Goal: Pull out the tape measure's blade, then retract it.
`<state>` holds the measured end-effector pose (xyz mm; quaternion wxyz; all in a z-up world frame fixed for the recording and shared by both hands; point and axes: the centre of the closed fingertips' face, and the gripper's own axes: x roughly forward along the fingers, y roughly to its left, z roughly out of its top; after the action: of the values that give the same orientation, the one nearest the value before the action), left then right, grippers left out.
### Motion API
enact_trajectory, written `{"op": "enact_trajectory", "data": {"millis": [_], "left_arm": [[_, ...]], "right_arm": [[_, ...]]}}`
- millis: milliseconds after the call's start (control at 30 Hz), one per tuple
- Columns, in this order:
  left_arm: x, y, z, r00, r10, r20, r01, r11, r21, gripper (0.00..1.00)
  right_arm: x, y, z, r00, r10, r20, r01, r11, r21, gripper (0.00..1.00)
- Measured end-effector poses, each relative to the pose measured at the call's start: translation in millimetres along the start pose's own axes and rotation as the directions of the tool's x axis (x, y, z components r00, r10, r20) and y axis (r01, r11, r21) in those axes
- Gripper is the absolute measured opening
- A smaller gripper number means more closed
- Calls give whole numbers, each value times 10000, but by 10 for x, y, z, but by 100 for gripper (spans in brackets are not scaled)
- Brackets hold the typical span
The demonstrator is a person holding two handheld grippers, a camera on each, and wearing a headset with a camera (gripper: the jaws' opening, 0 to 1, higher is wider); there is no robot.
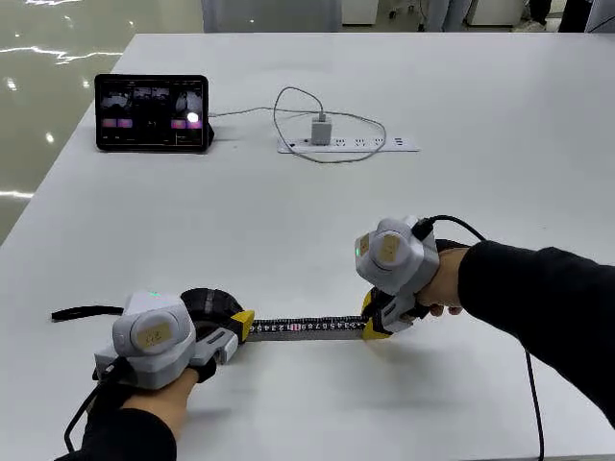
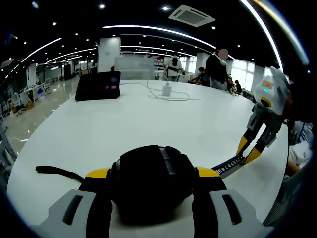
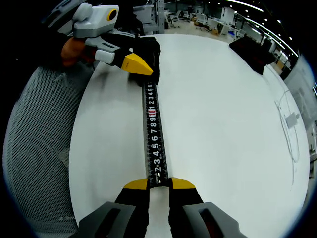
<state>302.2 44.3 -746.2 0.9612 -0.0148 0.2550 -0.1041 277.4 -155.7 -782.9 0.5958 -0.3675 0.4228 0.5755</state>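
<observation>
The black tape measure case (image 2: 151,181) rests on the white table (image 1: 288,221), and my left gripper (image 2: 152,173) is shut on it, yellow fingertips (image 2: 97,173) at either side. In the head view the case (image 1: 211,307) sits at the lower left with its black wrist strap (image 1: 85,312) trailing left. A short length of blade (image 1: 306,327) runs flat along the table to my right gripper (image 1: 373,328), which is shut on the blade's end. In the right gripper view the numbered blade (image 3: 152,134) stretches from my right gripper (image 3: 158,184) to the case (image 3: 143,52).
A tablet (image 1: 152,111) stands at the back left. A white power strip (image 1: 348,144) with a charger and looped cable (image 1: 327,120) lies behind the work. Black cables trail from both grippers. A mesh chair (image 3: 34,148) shows beside the table edge.
</observation>
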Motion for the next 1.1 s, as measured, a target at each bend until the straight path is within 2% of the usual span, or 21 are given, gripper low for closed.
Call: {"op": "enact_trajectory", "data": {"millis": [567,933,1100], "left_arm": [[-2,3,-5,10000,-7,-9,7,10000,-32,61],[-4,6,-4,10000,-35,-29,35,10000,-76,61],[-8,6,-1,10000,-77,-22,77,9999,-122,61]], "right_arm": [[24,-4,33,9996,-118,-242,113,9997,-216,10],[31,-15,60,9996,66,-279,-60,9998,207,11],[39,-9,73,9995,42,-316,-39,10000,91,11]]}}
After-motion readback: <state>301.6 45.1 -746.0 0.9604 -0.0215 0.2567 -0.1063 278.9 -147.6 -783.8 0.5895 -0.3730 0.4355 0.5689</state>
